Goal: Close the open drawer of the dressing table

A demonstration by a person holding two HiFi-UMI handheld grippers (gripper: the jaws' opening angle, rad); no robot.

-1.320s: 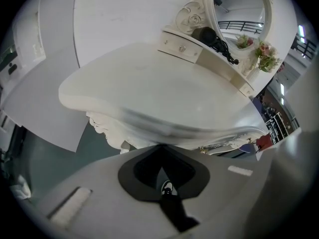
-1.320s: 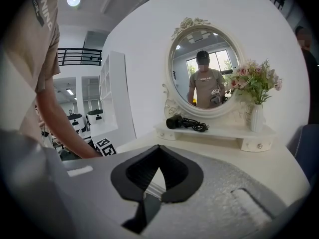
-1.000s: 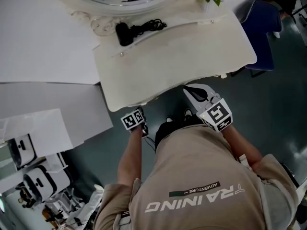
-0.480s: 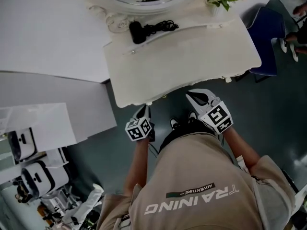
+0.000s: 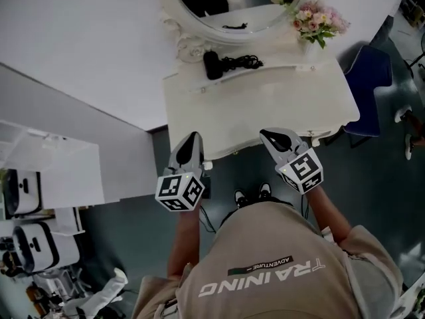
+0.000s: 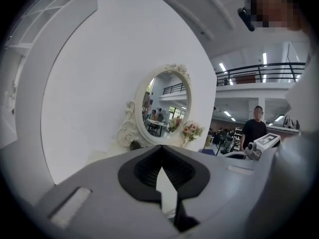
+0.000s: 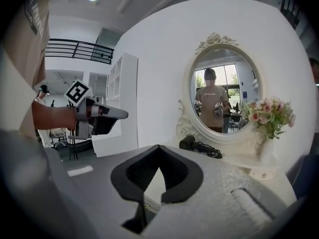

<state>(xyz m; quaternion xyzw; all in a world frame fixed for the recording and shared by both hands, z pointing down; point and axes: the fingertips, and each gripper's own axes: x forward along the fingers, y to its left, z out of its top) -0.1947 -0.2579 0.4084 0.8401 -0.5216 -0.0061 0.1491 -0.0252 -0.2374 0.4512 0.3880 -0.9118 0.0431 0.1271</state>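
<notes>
Head view: the pale dressing table (image 5: 265, 108) stands at 12 o'clock from the person.

The drawer (image 5: 234, 153) shows only as a thin pale strip under the table's near rim. From above I cannot tell how far it stands out. A small knob (image 5: 206, 166) sits at the strip's left end.

Left gripper (image 5: 191, 143): its tips are over the table's near-left corner, at 8 o'clock from the centre of the top and just beside the knob. In the left gripper view the jaws are pressed together at the tips, with nothing between them.

Right gripper (image 5: 271, 137): its tips are at the near rim, at 6 o'clock from the centre of the top. In the right gripper view the jaws are likewise pressed together and empty, and pale table surface shows through the gap below the pads.

The drawer strip runs between the two grippers. I cannot tell whether either gripper touches it.

At the back of the top:
- An oval mirror (image 5: 232, 5) at 12 o'clock.
- Flowers (image 5: 317, 22) at 1 o'clock.
- A black corded appliance (image 5: 214, 65) at 11 o'clock.

A blue chair (image 5: 372, 78) stands at 3 o'clock from the table, near its right end.
</notes>
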